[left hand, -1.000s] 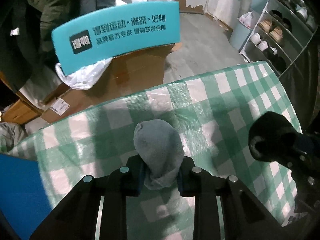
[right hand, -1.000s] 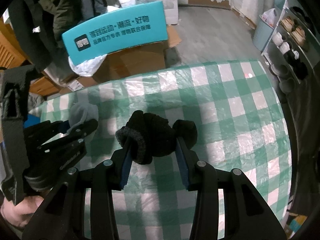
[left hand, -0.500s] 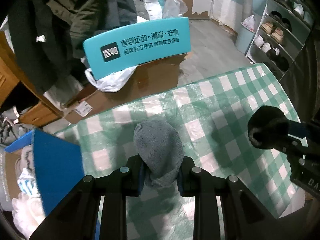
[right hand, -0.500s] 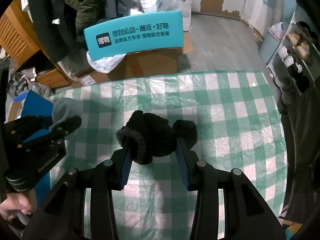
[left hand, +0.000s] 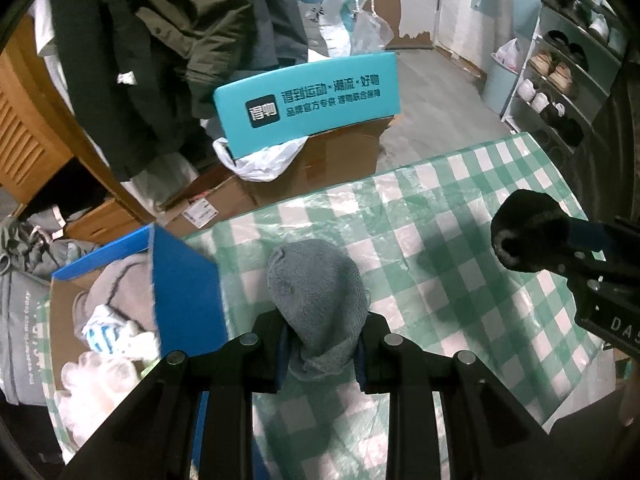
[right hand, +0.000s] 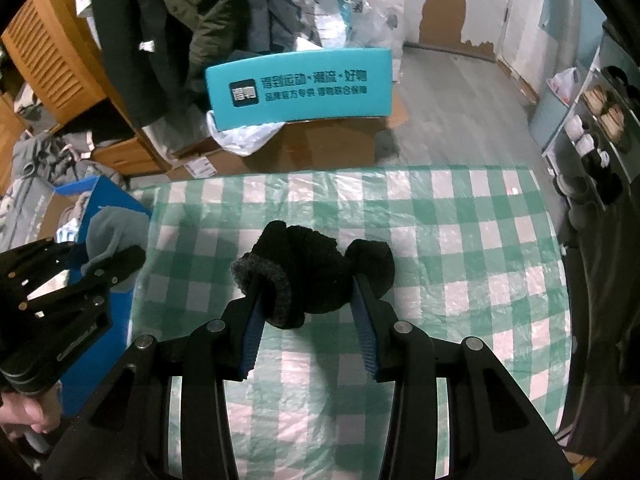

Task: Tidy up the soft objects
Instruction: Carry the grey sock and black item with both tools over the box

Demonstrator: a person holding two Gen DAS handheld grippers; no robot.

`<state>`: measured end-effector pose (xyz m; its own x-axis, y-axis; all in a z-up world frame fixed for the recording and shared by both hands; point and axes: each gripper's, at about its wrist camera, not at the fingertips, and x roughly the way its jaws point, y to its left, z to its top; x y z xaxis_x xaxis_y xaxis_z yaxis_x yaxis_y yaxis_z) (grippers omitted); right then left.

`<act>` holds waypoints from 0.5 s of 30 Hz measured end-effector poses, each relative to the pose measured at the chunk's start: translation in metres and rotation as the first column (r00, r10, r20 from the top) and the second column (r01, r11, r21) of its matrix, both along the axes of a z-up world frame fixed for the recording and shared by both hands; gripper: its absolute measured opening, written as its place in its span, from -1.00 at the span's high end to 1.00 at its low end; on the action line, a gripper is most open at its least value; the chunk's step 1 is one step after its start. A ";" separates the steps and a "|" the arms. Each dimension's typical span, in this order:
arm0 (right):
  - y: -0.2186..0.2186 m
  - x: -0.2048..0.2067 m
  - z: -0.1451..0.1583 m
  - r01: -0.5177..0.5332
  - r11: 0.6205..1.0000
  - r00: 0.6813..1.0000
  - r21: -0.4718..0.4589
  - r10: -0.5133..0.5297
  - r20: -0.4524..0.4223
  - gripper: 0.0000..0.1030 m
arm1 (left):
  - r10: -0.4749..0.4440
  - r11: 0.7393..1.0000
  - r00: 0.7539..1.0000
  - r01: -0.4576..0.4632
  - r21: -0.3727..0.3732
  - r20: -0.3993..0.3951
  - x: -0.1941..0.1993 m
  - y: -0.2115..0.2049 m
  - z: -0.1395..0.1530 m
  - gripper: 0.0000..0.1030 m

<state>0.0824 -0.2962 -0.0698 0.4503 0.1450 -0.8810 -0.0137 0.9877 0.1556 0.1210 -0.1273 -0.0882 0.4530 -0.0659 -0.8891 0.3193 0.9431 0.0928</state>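
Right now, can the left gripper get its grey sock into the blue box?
Probably yes. The left gripper holds the grey sock beside the blue box, whose open top shows nothing blocking it.

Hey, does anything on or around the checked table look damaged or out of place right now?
The wall behind has paint peeled off in big brown patches. On the table nothing is spilled; the grey sock and black sock are each gripped in a tool. The blue box sits open at the table's left edge.
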 end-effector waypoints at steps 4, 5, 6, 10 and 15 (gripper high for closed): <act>0.010 -0.004 0.006 -0.020 1.000 1.000 -0.005 0.020 0.012 0.23 | 0.015 1.000 1.000 -0.015 -0.011 0.002 -0.012 0.014 0.006 0.51; 0.012 -0.005 0.008 -0.026 1.000 1.000 -0.007 0.026 0.015 0.23 | 0.020 1.000 1.000 -0.020 -0.012 0.005 -0.015 0.018 0.008 0.51; 0.014 -0.007 0.010 -0.032 0.999 0.999 -0.008 0.032 0.018 0.23 | 0.023 1.000 1.000 -0.023 -0.013 0.006 -0.017 0.021 0.008 0.51; 0.023 -0.012 0.015 -0.051 0.999 0.998 -0.011 0.051 0.027 0.23 | 0.050 0.998 0.999 -0.050 -0.026 0.003 -0.024 0.035 0.010 0.51; 0.038 -0.018 0.023 -0.080 0.997 0.996 -0.013 0.081 0.040 0.23 | 0.074 0.997 0.997 -0.074 -0.036 0.009 -0.033 0.046 0.015 0.51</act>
<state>0.0644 -0.2587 -0.0468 0.4729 0.1721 -0.8641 -0.0993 0.9849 0.1418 0.0876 -0.0809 -0.0730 0.4668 -0.0635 -0.8821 0.2479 0.9668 0.0616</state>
